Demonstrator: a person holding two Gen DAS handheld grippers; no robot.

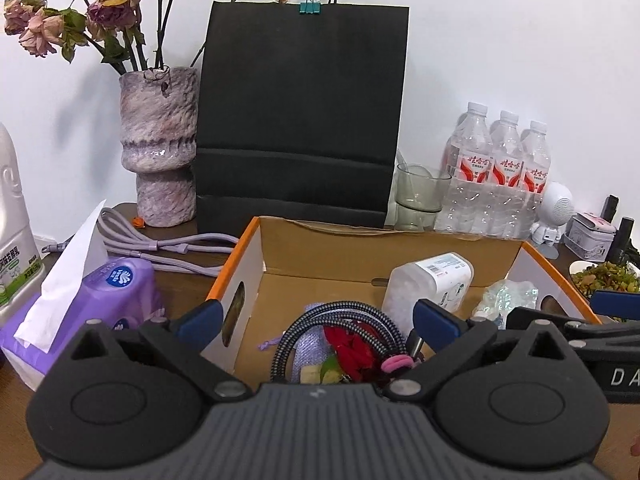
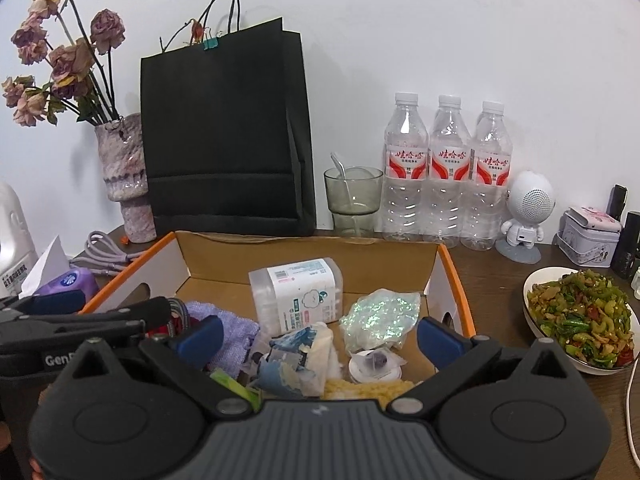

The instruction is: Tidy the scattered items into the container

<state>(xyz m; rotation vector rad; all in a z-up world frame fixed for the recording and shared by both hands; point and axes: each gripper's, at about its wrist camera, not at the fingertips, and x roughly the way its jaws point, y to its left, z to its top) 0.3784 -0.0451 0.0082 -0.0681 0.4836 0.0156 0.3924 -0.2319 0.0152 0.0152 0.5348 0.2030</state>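
An open cardboard box with orange rims (image 1: 360, 248) (image 2: 312, 252) holds a cotton-swab box (image 1: 432, 284) (image 2: 298, 294), a braided cable (image 1: 320, 320), a red item (image 1: 352, 348), a pink hair tie (image 1: 396, 363), a glittery bag (image 2: 378, 316), a purple cloth (image 2: 228, 328), a crumpled blue-white wrapper (image 2: 298, 356) and a small round jar (image 2: 374, 362). My left gripper (image 1: 318, 320) is open and empty above the box's left half. My right gripper (image 2: 320, 334) is open and empty above its right half. Each shows in the other's view, the right gripper (image 1: 592, 320) and the left gripper (image 2: 80, 312).
Behind the box stand a black paper bag (image 1: 300, 120), a vase of dried roses (image 1: 160, 152), a glass cup (image 2: 352, 196), three water bottles (image 2: 444, 176) and a white robot speaker (image 2: 528, 208). A purple tissue pack (image 1: 92, 304) and purple cable (image 1: 160, 248) lie left; a dish of food (image 2: 580, 316) and tin (image 2: 588, 236) right.
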